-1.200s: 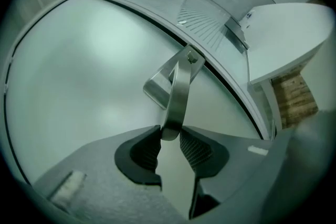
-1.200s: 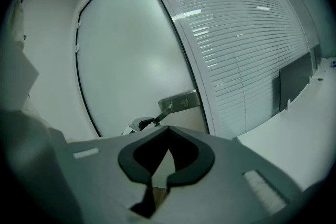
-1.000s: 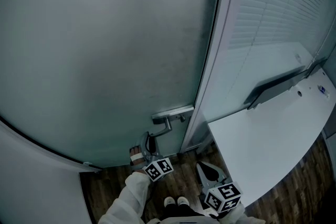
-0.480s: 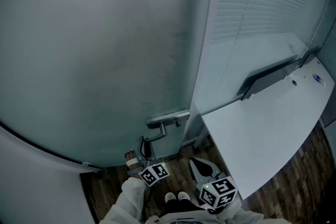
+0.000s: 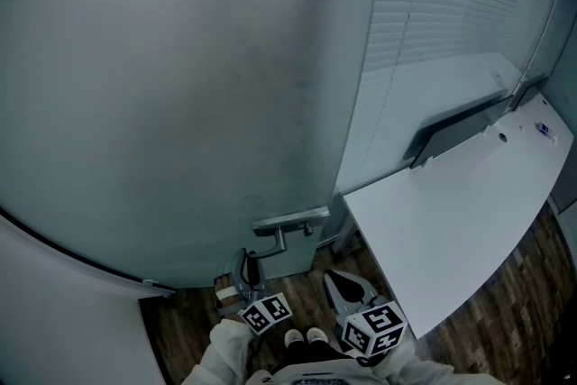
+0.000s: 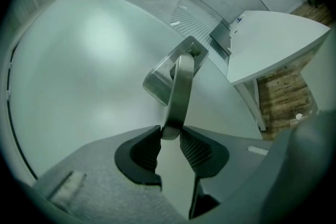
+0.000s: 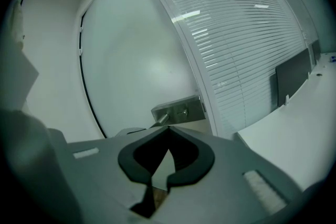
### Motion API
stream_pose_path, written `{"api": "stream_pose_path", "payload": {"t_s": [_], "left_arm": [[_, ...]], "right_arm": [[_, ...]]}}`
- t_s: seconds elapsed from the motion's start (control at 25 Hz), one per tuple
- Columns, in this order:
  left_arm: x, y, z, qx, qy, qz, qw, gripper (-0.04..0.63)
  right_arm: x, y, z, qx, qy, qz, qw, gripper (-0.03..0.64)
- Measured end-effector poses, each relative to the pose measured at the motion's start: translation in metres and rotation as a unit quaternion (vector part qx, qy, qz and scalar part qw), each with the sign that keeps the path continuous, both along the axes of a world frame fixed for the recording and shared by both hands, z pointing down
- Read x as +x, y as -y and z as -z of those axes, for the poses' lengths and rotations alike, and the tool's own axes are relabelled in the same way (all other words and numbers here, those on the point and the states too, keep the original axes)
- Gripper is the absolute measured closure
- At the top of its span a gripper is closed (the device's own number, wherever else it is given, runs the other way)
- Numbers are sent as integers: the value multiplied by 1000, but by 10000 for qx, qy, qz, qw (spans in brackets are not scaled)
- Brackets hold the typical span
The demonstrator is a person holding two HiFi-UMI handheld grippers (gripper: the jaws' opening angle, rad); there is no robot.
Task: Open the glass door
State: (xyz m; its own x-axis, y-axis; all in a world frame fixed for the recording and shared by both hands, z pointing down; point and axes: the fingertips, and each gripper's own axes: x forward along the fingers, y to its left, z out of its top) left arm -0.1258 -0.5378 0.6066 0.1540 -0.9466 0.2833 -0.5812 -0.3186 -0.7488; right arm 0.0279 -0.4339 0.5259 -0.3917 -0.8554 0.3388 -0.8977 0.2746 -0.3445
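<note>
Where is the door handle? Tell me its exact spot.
In the head view the door handle sits low centre on the glass door, left of the white desk, its lever end gripped by the left gripper.

Frosted glass, brushed metal, dark wood.
The glass door (image 5: 162, 104) is frosted and matt; its lever handle (image 6: 178, 94) is satin brushed metal. On my left gripper (image 6: 170, 135) the pads (image 6: 195, 150) are black and ribbed, the shell grainy grey plastic. Lower right: dark wood-grain floor (image 5: 509, 311), smooth white desktop (image 5: 469, 221).
</note>
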Motion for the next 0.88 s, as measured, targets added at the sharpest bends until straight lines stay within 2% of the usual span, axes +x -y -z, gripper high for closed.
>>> {"api": "stream_pose_path", "payload": {"t_s": [0.2, 0.32, 0.44, 0.88], "left_arm": [[0, -14, -8, -170, 59, 173, 9997, 481], [-4, -24, -1, -95, 76, 170, 9998, 480], [-10, -31, 16, 78, 226, 194, 9995, 474], [-14, -49, 33, 224, 853, 268, 9957, 463]], "right_arm": [[2, -2, -11, -13, 5, 64, 10000, 612], [-1, -6, -7, 13, 15, 123, 9999, 612], [-3, -9, 0, 51, 36, 189, 9998, 612], [13, -31, 3, 129, 171, 365, 9991, 612]]}}
